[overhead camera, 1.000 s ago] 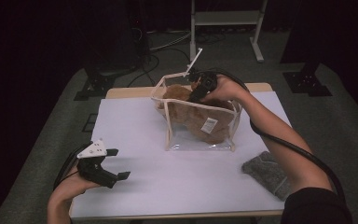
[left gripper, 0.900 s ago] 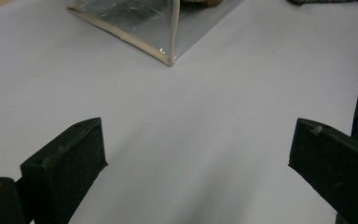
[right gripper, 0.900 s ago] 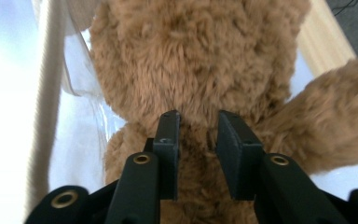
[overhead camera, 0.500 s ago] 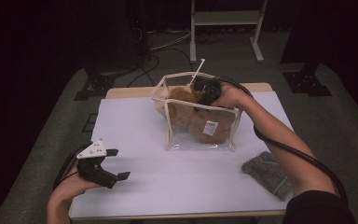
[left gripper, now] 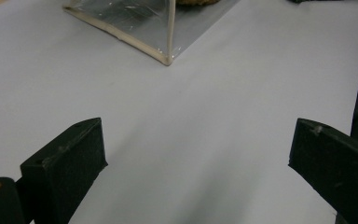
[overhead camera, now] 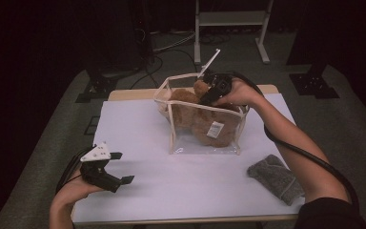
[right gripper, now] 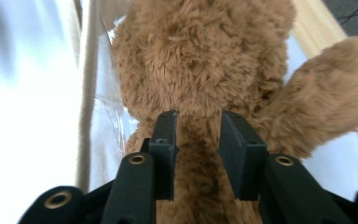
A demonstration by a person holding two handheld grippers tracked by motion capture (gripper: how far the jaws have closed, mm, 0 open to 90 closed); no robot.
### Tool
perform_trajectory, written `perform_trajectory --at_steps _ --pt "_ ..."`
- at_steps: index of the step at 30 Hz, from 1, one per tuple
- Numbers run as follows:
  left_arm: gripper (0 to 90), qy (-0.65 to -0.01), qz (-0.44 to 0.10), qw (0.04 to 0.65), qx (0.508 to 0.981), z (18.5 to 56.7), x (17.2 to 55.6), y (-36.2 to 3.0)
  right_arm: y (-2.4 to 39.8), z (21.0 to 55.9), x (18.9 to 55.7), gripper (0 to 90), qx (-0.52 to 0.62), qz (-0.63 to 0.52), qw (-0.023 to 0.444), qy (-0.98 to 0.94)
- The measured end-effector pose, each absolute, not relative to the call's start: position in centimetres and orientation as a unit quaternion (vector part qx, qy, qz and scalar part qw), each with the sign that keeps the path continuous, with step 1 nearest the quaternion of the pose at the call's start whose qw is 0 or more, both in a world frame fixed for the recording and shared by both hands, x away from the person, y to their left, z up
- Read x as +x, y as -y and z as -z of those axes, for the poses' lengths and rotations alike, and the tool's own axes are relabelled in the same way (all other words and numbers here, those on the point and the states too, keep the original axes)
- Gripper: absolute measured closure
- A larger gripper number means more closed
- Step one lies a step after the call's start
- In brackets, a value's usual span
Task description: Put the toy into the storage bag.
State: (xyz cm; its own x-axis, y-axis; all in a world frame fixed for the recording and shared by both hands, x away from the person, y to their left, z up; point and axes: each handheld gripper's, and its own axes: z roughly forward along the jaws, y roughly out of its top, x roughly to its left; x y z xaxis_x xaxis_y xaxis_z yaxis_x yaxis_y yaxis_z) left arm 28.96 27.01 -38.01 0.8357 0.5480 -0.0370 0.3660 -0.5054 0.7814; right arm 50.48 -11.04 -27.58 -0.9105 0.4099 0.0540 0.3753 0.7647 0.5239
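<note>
From the high view we see the whole white table (overhead camera: pixel 186 191), with the clear plastic pouch with cream-coloured piping (overhead camera: pixel 174 124) standing upright near its far middle and the brown plush teddy bear (overhead camera: pixel 195 119) packed inside it, a white tag on the bear showing through the front wall. The right gripper (overhead camera: pixel 208 93) dips into the pouch's open top from the far right, its tips sunk among the fur, so from here we cannot judge its grip. The left gripper (overhead camera: pixel 119 168) hovers well apart at the near left corner, jaws spread and holding nothing. A grey knitted cloth (overhead camera: pixel 276 177) lies near the right edge, partly under the person's forearm.

In the left gripper view we see its two black fingers (left gripper: pixel 70 163) standing wide, bare tabletop between them. Only a lower corner of the pouch (left gripper: pixel 135 28) shows at the top edge; the bear is almost wholly cut off there.

The right gripper view gives what the high one hides: the gripper (right gripper: pixel 198 126) straddles a ridge of the bear's fur (right gripper: pixel 200 60), and the jaws have just been opening. The pads (right gripper: pixel 165 140) sit close against the plush on both sides; we cannot tell whether they still pinch it. The pouch's piping (right gripper: pixel 87 93) runs blurred down the left, and a furry limb juts out to the right.
</note>
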Motion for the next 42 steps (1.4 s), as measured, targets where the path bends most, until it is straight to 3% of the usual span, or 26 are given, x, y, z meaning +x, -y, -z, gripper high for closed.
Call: perform_trajectory --at_steps 15,42 --pt "2.7 -0.262 -0.109 0.417 0.864 38.2 28.9 -26.7 15.0 24.2 48.4 55.9 0.217 -0.334 0.047 -0.916" --pt "2.7 -0.261 -0.105 0.417 0.864 38.3 29.0 -26.4 20.7 22.7 45.1 52.8 0.245 -0.374 0.056 -0.893"
